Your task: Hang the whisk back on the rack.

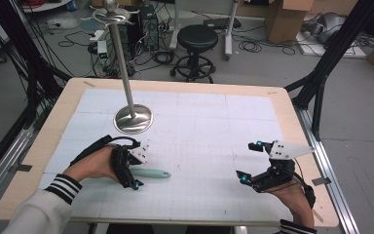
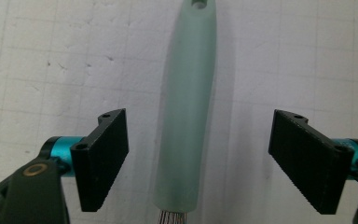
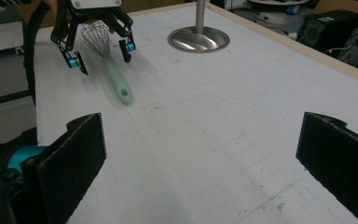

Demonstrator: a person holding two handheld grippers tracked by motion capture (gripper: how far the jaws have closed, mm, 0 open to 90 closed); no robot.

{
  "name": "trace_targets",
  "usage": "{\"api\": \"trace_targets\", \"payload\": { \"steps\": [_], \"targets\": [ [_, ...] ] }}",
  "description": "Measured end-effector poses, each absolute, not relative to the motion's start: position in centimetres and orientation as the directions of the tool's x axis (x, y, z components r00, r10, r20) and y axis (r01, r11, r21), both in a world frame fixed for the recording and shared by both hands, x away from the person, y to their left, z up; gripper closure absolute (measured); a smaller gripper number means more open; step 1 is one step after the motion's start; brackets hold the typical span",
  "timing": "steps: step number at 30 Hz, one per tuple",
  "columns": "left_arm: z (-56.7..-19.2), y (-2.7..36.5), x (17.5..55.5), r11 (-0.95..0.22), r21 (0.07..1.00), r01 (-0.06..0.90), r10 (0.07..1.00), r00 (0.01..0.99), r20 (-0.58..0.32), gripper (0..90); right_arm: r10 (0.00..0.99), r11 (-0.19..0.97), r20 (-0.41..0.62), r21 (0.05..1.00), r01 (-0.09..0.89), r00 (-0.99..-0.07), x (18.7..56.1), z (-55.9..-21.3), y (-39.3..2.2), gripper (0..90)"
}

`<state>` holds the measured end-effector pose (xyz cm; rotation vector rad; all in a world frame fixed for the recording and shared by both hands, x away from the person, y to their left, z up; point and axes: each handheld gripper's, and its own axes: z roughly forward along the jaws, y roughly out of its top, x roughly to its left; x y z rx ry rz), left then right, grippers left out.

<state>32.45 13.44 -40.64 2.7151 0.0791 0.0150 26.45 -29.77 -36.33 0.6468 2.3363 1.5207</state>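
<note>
— Reaching for the whisk (image 2: 186, 116), is that the step in hand?

— It looks so. The whisk lies flat on the white mat (image 1: 199, 122), near the table's left front, handle pointing right. The left gripper (image 1: 129, 170) stands over the handle close to the wires, jaws on either side with clear gaps; the pads (image 2: 103, 156) touch nothing.

— And the other one?

— The right gripper (image 1: 248, 163) waits well apart, wide open, holding nothing.

— What does the next move call for?

— Likely closing squarely on the handle, then lifting, perhaps toward the metal stand (image 1: 133, 118).
</note>
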Motion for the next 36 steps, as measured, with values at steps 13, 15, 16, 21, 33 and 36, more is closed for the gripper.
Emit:
{"api": "trace_targets", "payload": {
  "steps": [13, 15, 16, 21, 33, 36],
  "targets": [
    [-40.90, 13.44, 32.77, -0.926, 0.370, 0.074, 0.068, 0.997, -0.029, 43.8, 0.508, 0.338, 0.018, 0.916, 0.218, -0.861, 26.47, -36.43, -29.75, 0.5],
    [-40.87, 13.38, 32.82, -0.929, 0.363, 0.071, 0.064, 0.997, -0.033, 49.0, 0.509, 0.338, 0.016, 0.916, 0.217, -0.861, 26.52, -36.47, -29.77, 0.5],
    [-40.89, 13.35, 32.83, -0.932, 0.357, 0.069, 0.062, 0.998, -0.032, 49.8, 0.509, 0.339, 0.016, 0.915, 0.218, -0.860, 26.51, -36.48, -29.77, 0.5],
    [-41.11, 13.26, 32.98, -0.938, 0.338, 0.073, 0.068, 0.997, -0.027, 53.4, 0.506, 0.340, 0.019, 0.914, 0.220, -0.862, 26.50, -36.49, -29.71, 0.5],
    [-40.99, 12.82, 32.83, -0.952, 0.297, 0.076, 0.081, 0.997, 0.006, 66.4, 0.508, 0.339, 0.019, 0.915, 0.220, -0.861, 26.52, -36.52, -29.69, 0.5],
    [-40.92, 12.75, 32.81, -0.951, 0.296, 0.085, 0.091, 0.996, 0.006, 69.2, 0.510, 0.338, 0.017, 0.916, 0.219, -0.860, 26.54, -36.50, -29.74, 0.5]
  ]
}}
